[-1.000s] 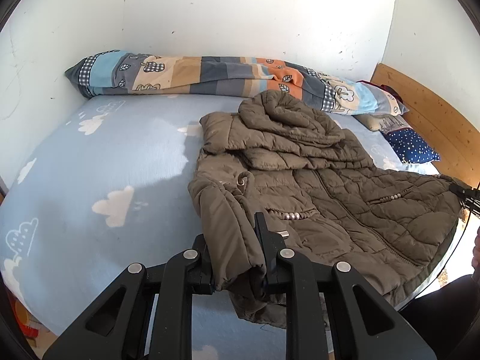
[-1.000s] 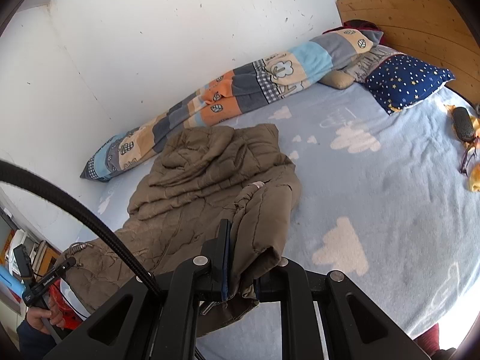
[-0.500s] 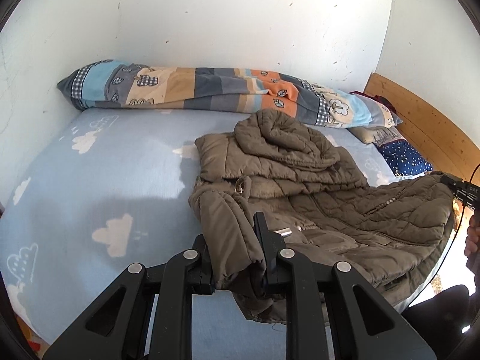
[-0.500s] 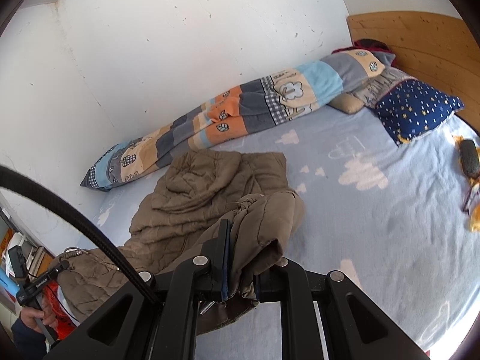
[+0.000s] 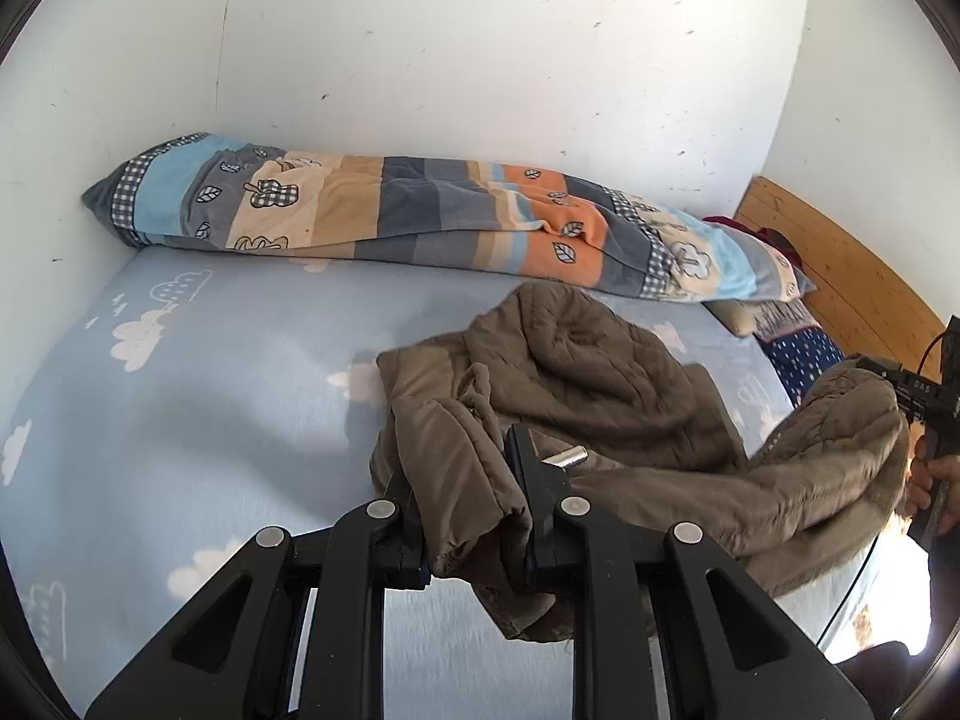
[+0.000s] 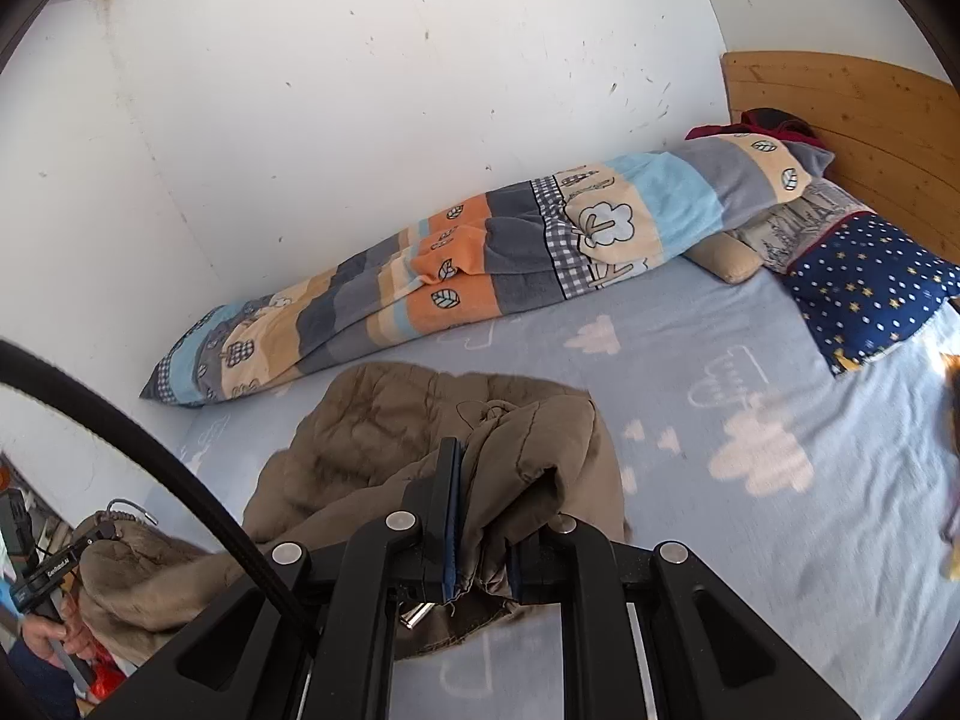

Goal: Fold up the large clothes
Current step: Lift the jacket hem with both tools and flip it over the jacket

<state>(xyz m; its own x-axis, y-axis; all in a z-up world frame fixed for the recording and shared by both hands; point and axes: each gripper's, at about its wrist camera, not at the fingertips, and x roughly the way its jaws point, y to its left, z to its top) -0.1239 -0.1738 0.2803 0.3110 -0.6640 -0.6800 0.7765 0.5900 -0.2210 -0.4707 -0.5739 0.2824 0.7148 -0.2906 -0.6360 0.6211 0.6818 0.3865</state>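
- Left gripper (image 5: 465, 498): angled down over the bed, jaws clenched on a bunched edge of the jacket (image 5: 600, 396).
- Right gripper (image 6: 480, 516): angled down likewise, jaws clamped on another edge of the same jacket (image 6: 384, 420); a bare hand (image 5: 933, 480) holds its handle in the left wrist view.
- Jacket: one, olive quilted, hood end resting on the sheet, both gripped edges lifted clear.
- Bedding: one striped patchwork blanket (image 6: 480, 258) rolled along the wall; one navy starred pillow (image 6: 870, 282); one beige pillow (image 6: 729, 255) beside it.
- Surface: bed with light-blue cloud-print sheet (image 5: 210, 420).
- Room: white scuffed walls (image 5: 480, 60); wooden headboard (image 6: 840, 102).
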